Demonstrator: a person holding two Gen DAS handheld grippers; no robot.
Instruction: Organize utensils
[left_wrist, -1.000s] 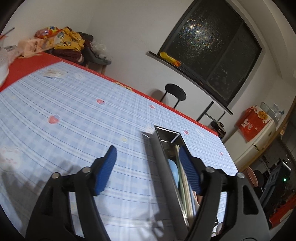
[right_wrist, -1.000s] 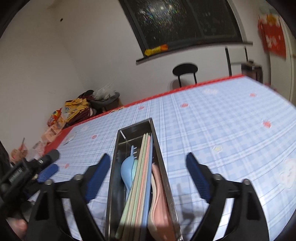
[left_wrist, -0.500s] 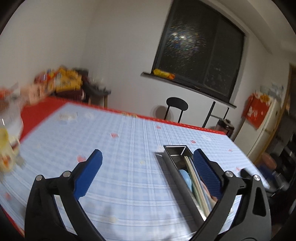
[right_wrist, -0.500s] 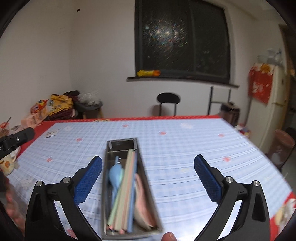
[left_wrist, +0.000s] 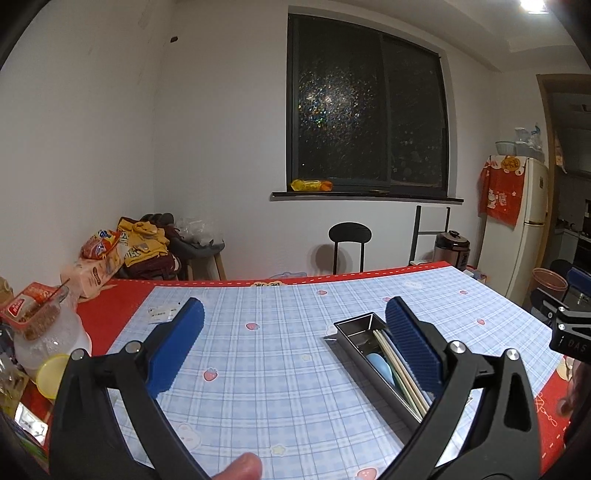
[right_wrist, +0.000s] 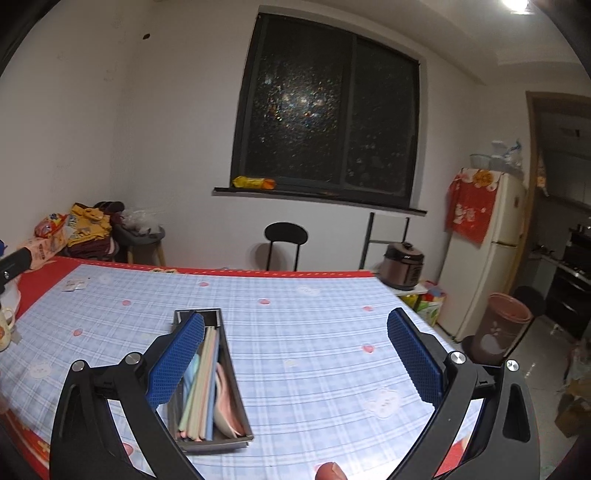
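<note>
A long steel utensil tray (left_wrist: 355, 326) (right_wrist: 236, 397) lies on the blue checked tablecloth (left_wrist: 280, 347) (right_wrist: 314, 354). It holds pale chopsticks (left_wrist: 397, 365) (right_wrist: 201, 384), a light blue spoon (left_wrist: 380, 363) and a pink spoon (right_wrist: 225, 406). My left gripper (left_wrist: 293, 347) hangs open above the table, with the tray behind its right finger. My right gripper (right_wrist: 295, 354) is open too, raised above the cloth, the tray showing past its left finger. Neither one holds anything.
A plastic jar and snack packets (left_wrist: 40, 325) crowd the table's left edge, with a mug (right_wrist: 5, 328) there too. Beyond the far edge stand a black chair (right_wrist: 286, 240), a rice cooker (right_wrist: 402, 266), a fridge (right_wrist: 487, 243) and a bin (right_wrist: 502, 325).
Both grippers have lifted up and back from the tray and levelled out, so the tray now looks smaller and farther. Both have spread their fingers wider.
</note>
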